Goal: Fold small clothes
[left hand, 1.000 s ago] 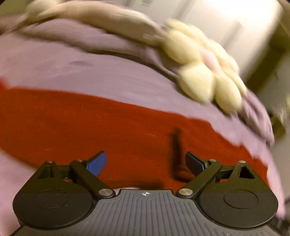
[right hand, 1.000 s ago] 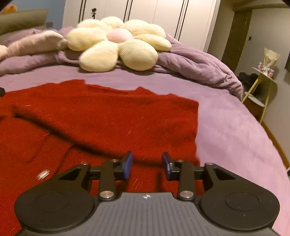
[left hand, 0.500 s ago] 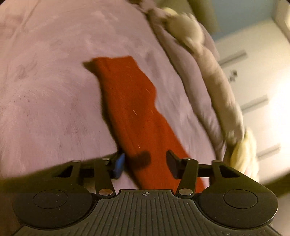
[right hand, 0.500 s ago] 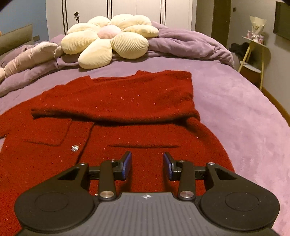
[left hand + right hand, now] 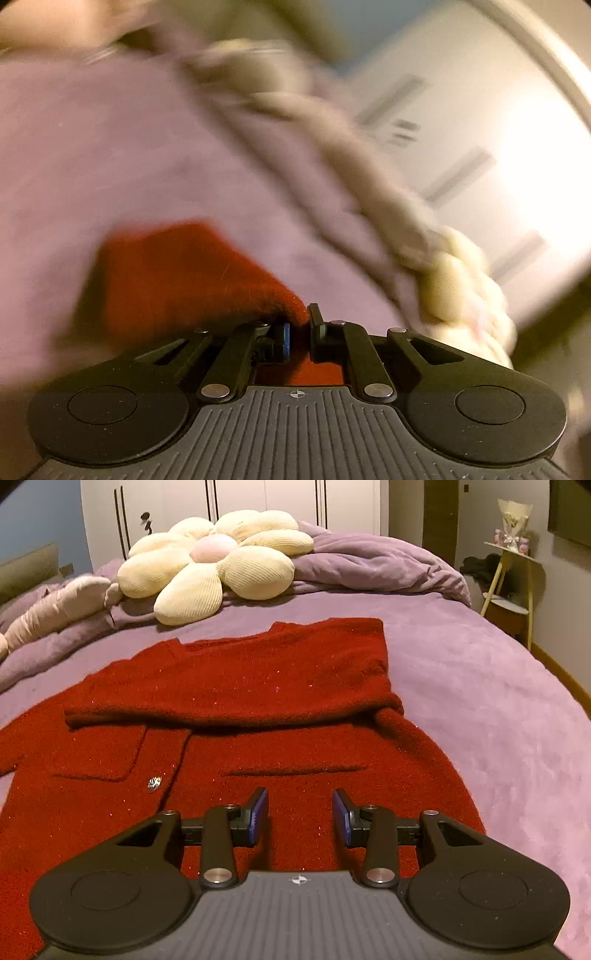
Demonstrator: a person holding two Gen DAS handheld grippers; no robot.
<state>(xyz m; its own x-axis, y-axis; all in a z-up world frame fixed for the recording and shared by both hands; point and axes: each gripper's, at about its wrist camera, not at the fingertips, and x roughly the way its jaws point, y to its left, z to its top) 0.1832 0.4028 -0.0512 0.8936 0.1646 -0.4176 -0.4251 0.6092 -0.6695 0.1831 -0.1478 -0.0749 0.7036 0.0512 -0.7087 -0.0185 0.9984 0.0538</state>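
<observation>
The left gripper (image 5: 298,328) has just been closing and now stands narrow, its pads clamped on an edge of the red sleeve (image 5: 177,273). The sleeve extends ahead and to the left of the tool, its far end squared off and lying on the purple bedspread (image 5: 110,147). Open bedspread lies to the left of and beyond the sleeve. Ahead and to the right of the tool, a rumpled purple duvet (image 5: 295,177) and a pale long pillow (image 5: 354,155) run diagonally; the cream flower cushion (image 5: 465,280) sits just to the right of the fingers. This view is blurred, so finer detail cannot be told.

The right gripper (image 5: 300,814) hovers over the lower front of the red cardigan (image 5: 258,746), its jaws partly apart with nothing between them. The garment lies flat on the purple bedspread (image 5: 498,701). One sleeve is folded across the chest, forming a horizontal band ahead of the tool. A patch pocket and a metallic button (image 5: 154,782) lie ahead and to the left; a second pocket edge lies directly ahead. The garment's right edge runs diagonally just to the right of the fingers, with wide bare bedspread beyond it. Farther ahead lies the flower cushion (image 5: 214,565), against the heaped duvet (image 5: 369,565). White wardrobe doors (image 5: 236,498) stand behind. A small side table (image 5: 513,576) stands at far right.
</observation>
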